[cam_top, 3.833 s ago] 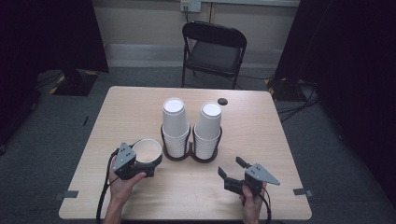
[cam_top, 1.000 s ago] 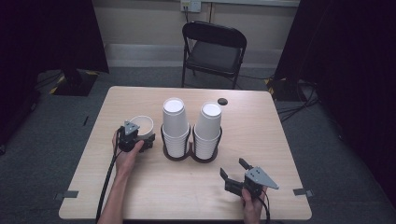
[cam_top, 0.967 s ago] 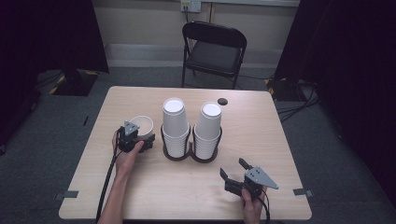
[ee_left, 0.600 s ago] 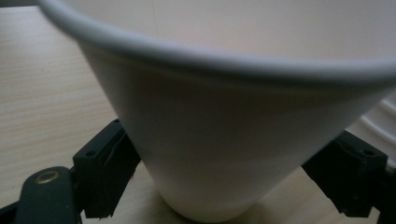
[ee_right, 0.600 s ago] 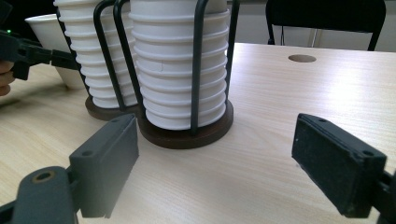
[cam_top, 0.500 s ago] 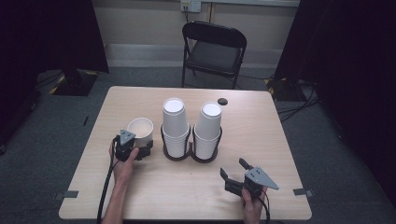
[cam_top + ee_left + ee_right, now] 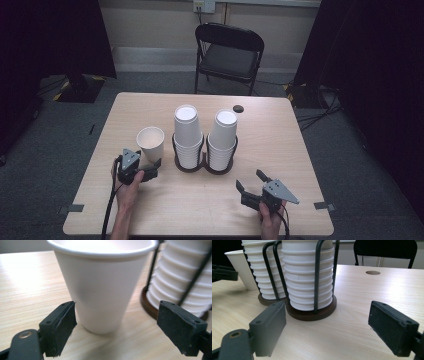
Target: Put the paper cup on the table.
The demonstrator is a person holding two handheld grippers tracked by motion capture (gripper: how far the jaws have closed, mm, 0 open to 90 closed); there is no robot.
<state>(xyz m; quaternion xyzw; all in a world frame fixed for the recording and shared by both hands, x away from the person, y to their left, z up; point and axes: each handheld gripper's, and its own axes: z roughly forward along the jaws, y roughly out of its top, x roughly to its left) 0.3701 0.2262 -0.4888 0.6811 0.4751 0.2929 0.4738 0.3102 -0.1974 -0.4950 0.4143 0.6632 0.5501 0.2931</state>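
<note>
Single paper cup (image 7: 150,143) upright on table (image 7: 300,150), just left of cup rack (image 7: 204,165), apart from it, mouth up. Left gripper (image 7: 151,169) just in front of cup, jaws apart, pads (image 7: 61,325) either side of cup base, no squeeze, nothing gripped. Right gripper (image 7: 249,183) well right-front of rack, jaws wide, empty.

Risks, as judged: cup light and empty, so nudge from one pad on way out could tip or slide it. Left pad v. close to cup wall. Sideways swing toward rack could knock stacked cups (image 7: 188,132). Trailing cable could snag cup too.
</note>
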